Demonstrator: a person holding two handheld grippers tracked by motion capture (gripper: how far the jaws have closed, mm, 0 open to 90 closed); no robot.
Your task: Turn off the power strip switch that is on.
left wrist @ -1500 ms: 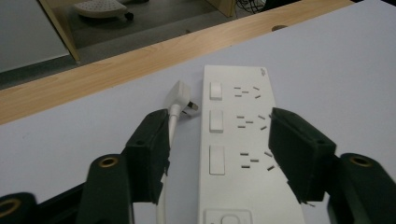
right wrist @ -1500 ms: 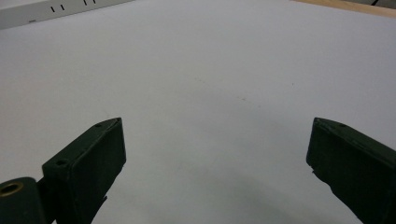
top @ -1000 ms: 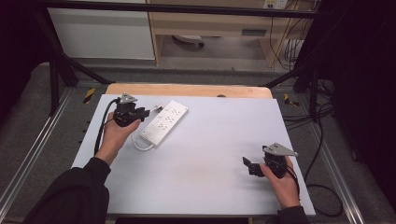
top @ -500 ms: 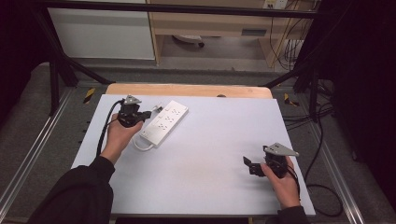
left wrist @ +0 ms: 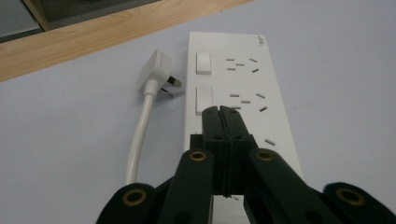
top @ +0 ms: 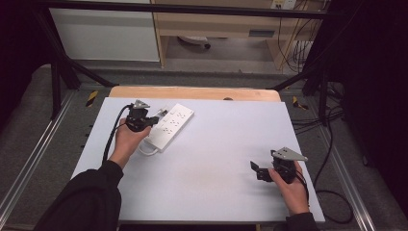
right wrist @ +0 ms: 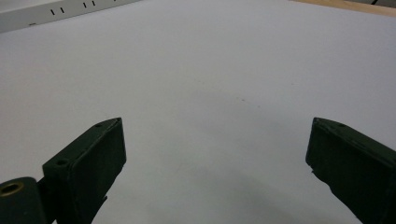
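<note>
- Jaws of the left gripper [left wrist: 223,114] are pressed flat together with nothing between them; they have just been closing.
- Their joined tips sit over the power strip [left wrist: 243,102], right at the lower edge of its second rocker switch [left wrist: 204,99]; whether they actually touch it cannot be told.
- Jaws of the right gripper [right wrist: 215,154] stand wide apart, holding nothing, with only bare table [right wrist: 210,70] between them.
- Writing: a small mark is printed at the far corner of the power strip in the left gripper view, too small to read. No other label is legible.
- The power strip lies on the far left part of the white table [top: 226,139] in the high view, slanted, just beside the left gripper [top: 154,121].
- Its white plug [left wrist: 156,74] rests on the table just beside the strip's far end, prongs turned toward the strip, and the white cord [left wrist: 140,130] runs back along the strip's side.
- The right gripper [top: 256,171] is held near the table's near right edge, well apart from the strip.
</note>
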